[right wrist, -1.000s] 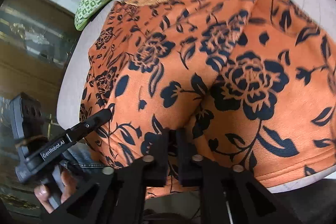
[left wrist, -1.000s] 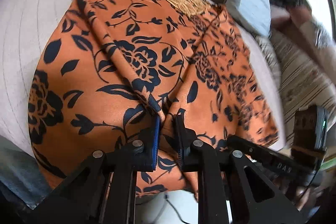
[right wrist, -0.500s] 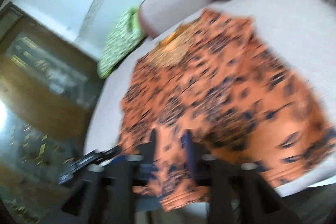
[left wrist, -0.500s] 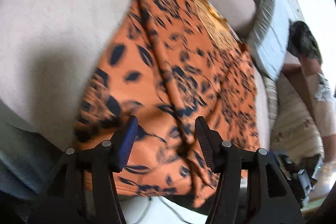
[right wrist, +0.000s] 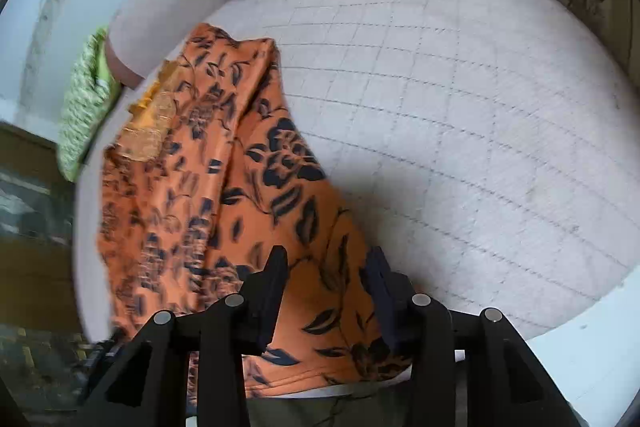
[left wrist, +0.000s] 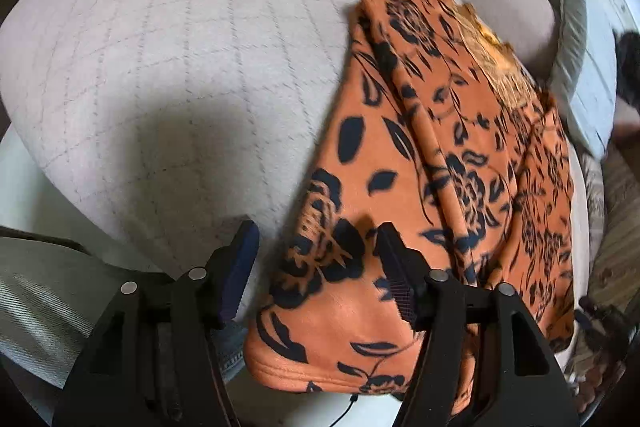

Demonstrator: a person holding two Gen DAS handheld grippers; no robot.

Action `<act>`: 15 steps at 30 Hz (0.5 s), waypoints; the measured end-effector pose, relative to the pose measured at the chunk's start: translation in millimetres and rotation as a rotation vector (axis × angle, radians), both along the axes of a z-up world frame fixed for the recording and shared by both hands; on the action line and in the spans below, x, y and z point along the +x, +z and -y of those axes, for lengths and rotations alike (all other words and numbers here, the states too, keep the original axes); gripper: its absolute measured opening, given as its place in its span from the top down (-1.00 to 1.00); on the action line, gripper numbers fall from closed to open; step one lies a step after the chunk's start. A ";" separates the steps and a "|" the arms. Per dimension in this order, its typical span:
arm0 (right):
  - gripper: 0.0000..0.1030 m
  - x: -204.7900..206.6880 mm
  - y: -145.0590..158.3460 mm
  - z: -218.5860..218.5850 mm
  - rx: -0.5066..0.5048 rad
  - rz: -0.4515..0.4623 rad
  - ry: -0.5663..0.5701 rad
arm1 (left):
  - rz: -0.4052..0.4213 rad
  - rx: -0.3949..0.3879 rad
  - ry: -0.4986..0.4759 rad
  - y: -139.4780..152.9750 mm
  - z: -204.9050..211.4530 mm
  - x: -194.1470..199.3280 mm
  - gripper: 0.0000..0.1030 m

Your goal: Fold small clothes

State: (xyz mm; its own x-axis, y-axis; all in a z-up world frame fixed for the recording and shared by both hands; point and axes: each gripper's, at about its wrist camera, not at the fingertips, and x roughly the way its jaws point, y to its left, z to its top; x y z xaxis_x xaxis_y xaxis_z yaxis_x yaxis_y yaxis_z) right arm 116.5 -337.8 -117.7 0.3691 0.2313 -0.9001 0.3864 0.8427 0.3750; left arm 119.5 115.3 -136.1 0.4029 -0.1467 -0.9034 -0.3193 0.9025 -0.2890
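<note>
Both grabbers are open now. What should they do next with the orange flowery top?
Probably lower both and pinch the top's near hem. Left gripper and right gripper hang open over that hem, holding nothing, and the top lies folded into a long strip on the cushion, so a crosswise fold seems due.

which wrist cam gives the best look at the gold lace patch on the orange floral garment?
Right wrist view: the gold lace patch lies near the far end of the orange garment, its mesh texture readable and most of it exposed. Left wrist view shows the patch only as a narrow, blurrier strip along the garment's far edge.
</note>
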 end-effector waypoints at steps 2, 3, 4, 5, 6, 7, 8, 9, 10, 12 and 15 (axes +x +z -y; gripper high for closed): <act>0.23 0.5 -6.0 -5.6 -0.060 -0.051 0.003 | -0.006 0.015 -0.015 -2.2 3.4 -3.7 -0.24; 0.23 1.3 -11.3 -6.9 -0.047 -0.072 0.013 | -0.014 0.026 -0.020 -3.7 5.4 -7.0 -0.24; 0.23 1.6 -18.4 -8.0 -0.031 -0.099 0.024 | -0.021 0.041 -0.025 -5.8 7.8 -10.1 -0.24; 0.26 0.8 -23.5 -8.8 -0.026 -0.124 0.036 | -0.021 0.055 -0.026 -6.9 10.1 -10.9 -0.24; 0.29 0.8 -26.3 -9.8 -0.029 -0.132 0.042 | -0.020 0.083 -0.033 -7.4 14.0 -11.3 -0.24; 0.40 0.4 -27.2 -11.4 -0.046 -0.132 0.047 | -0.022 0.099 -0.041 -7.3 17.3 -10.0 -0.24; 0.59 0.3 -27.7 -13.2 -0.068 -0.135 0.052 | -0.018 0.120 -0.048 -6.4 20.6 -9.8 -0.17; 0.68 -0.8 -28.2 -15.1 -0.088 -0.141 0.057 | -0.007 0.128 -0.050 -5.0 22.0 -10.2 0.03; 0.82 -2.1 -28.4 -15.4 -0.089 -0.140 0.061 | 0.001 0.132 -0.051 -4.2 21.9 -10.9 0.14; 0.87 -4.2 -27.9 -16.8 -0.089 -0.131 0.058 | 0.022 0.116 -0.058 -0.5 19.5 -12.9 0.83; 0.90 -6.2 -24.5 -16.6 -0.098 -0.128 0.060 | 0.027 0.071 -0.050 -0.3 14.8 -10.7 0.89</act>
State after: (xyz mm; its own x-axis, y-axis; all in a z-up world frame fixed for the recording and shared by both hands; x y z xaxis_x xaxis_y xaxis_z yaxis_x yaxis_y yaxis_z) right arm 110.3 -321.2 -142.1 0.2378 0.1585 -0.9583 0.3733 0.8959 0.2408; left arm 108.8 100.5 -136.4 0.4209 -0.1034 -0.9012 -0.2661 0.9357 -0.2316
